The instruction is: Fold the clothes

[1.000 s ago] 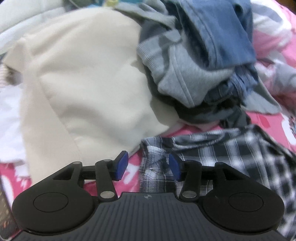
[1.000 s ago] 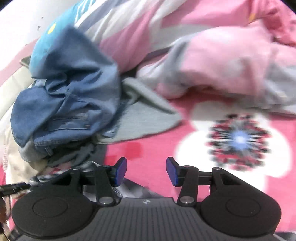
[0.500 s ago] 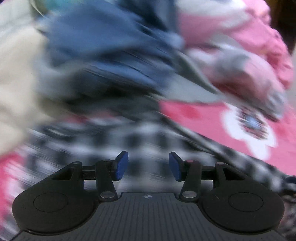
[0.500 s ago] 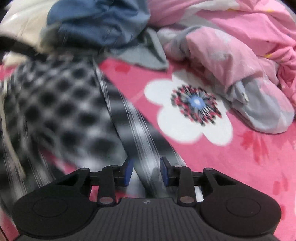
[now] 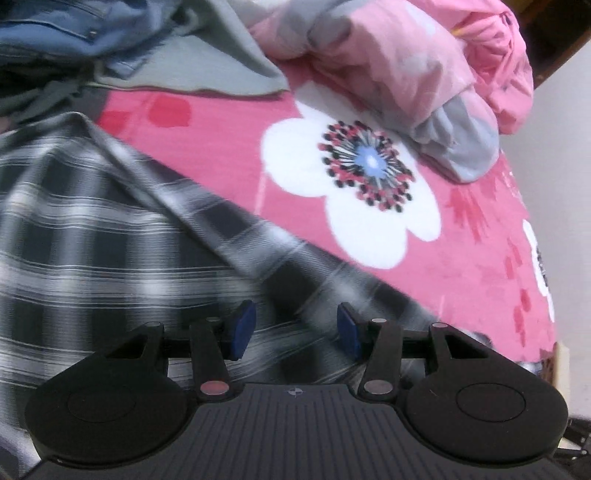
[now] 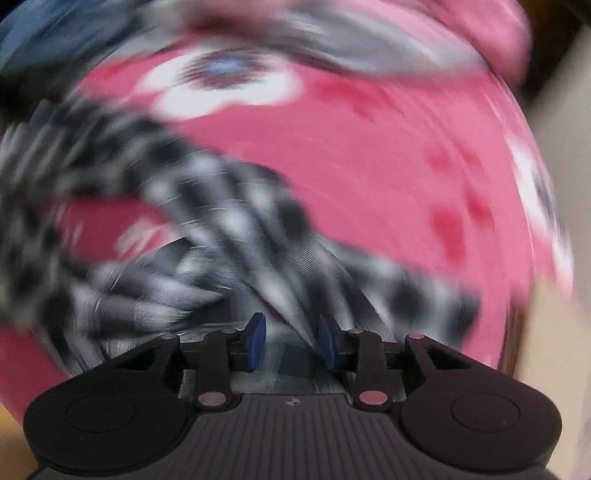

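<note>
Right gripper (image 6: 290, 343) has narrowed onto the plaid shirt (image 6: 229, 236), now dragged clear of the clothes pile (image 5: 74, 33); left gripper (image 5: 293, 330) stays unclenched, empty; spreading for folding can begin.

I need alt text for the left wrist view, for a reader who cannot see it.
The left gripper hangs with its jaws apart over a black and white plaid shirt on a pink bedsheet with white flowers. Jeans, a grey garment and a pink quilt lie beyond.
</note>
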`<control>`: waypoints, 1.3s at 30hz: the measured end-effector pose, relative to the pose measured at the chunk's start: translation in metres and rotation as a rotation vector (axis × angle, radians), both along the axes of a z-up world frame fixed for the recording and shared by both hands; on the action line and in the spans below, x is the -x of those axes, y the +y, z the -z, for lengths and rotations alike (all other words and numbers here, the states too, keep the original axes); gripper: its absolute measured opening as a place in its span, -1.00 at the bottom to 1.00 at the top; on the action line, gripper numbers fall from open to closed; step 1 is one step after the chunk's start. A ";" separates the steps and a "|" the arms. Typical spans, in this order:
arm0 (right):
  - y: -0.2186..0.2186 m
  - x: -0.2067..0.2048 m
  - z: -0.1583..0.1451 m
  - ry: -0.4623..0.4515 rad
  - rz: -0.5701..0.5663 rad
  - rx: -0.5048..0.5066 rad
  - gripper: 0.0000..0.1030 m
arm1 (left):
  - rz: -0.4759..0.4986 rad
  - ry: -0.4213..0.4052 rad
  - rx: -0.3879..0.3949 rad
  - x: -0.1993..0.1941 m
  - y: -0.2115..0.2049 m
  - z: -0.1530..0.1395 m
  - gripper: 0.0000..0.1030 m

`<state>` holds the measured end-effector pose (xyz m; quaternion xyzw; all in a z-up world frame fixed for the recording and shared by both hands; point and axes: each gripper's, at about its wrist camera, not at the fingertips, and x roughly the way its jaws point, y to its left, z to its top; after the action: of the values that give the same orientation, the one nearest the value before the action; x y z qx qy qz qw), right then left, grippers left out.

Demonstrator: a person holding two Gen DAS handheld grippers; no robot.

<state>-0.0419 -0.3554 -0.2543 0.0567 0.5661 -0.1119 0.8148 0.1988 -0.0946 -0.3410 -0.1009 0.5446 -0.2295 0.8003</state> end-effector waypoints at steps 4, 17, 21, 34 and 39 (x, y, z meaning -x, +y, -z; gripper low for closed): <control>-0.044 0.016 -0.004 -0.027 0.188 -0.086 -0.35 | -0.019 0.024 0.016 -0.004 -0.013 0.002 -0.06; -0.052 0.005 0.017 0.046 -0.112 -0.030 -0.94 | -0.038 0.009 -0.032 -0.010 -0.029 0.007 -0.06; -0.097 -0.022 -0.014 -0.082 -0.054 -0.064 -0.94 | -0.013 -0.010 -0.026 -0.012 -0.027 0.004 -0.06; -0.237 -0.069 0.001 -0.238 0.458 -0.349 -0.37 | -0.041 -0.034 -0.025 -0.024 -0.014 0.001 -0.06; -0.222 -0.034 0.013 -0.189 0.579 -0.667 -0.37 | -0.041 -0.026 -0.024 -0.022 -0.010 0.002 -0.06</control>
<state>-0.0076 -0.5774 -0.2676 0.4821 0.4550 -0.1410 0.7353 0.2210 -0.1046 -0.3426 -0.0993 0.5345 -0.2081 0.8131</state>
